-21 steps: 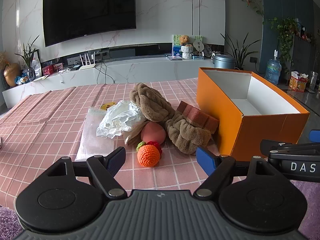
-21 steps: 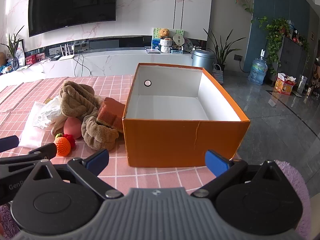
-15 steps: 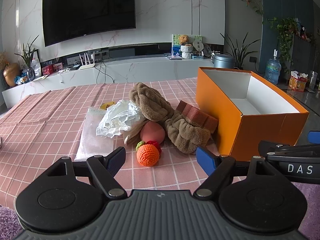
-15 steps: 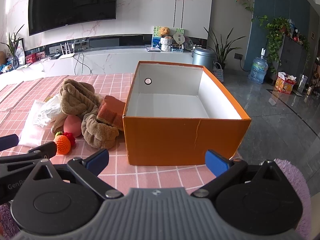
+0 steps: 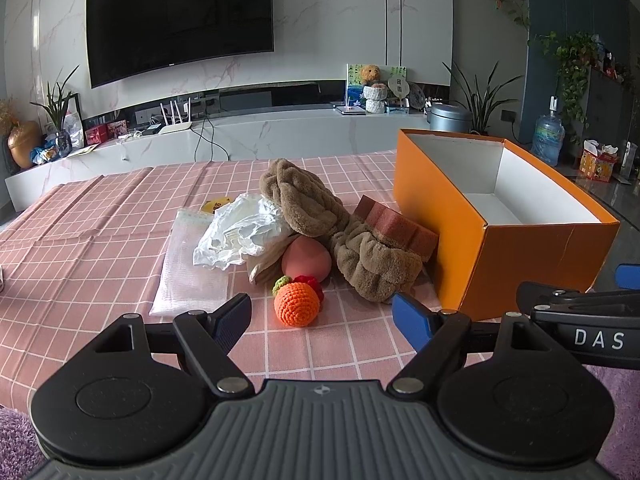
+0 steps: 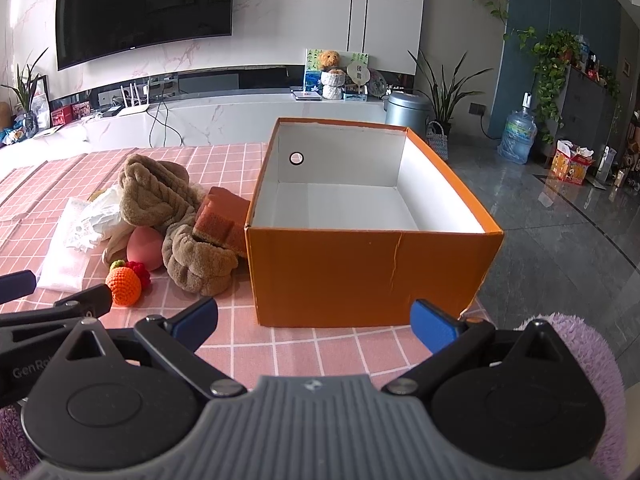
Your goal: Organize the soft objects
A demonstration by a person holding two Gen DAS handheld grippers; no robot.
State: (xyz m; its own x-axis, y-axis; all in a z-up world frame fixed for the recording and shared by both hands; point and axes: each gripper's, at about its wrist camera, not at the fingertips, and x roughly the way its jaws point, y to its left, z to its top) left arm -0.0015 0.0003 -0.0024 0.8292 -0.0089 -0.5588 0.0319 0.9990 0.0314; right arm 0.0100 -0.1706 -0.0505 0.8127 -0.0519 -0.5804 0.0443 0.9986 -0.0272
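Observation:
A pile of soft things lies on the pink checked tablecloth (image 5: 100, 240): a brown knitted cloth (image 5: 304, 204), a reddish sponge (image 5: 394, 226), a pink egg-shaped puff (image 5: 306, 258), an orange crochet ball (image 5: 297, 309), crumpled white plastic (image 5: 240, 236) and a white mesh pouch (image 5: 192, 268). An open orange box (image 5: 520, 248) stands to their right; it is empty in the right wrist view (image 6: 360, 256). My left gripper (image 5: 322, 318) is open, just short of the orange ball. My right gripper (image 6: 314, 320) is open, in front of the box's near wall. The pile also shows in the right wrist view (image 6: 156, 196).
A white TV console (image 5: 240, 136) and a wall TV (image 5: 180, 16) stand behind the table. A purple fluffy rug (image 6: 592, 360) lies below the table's near edge. Grey floor, plants and a water jug (image 6: 518, 136) are to the right.
Both grippers have edged slightly forward toward the table; the pile and box sit a little nearer in view. Nothing has been grasped.

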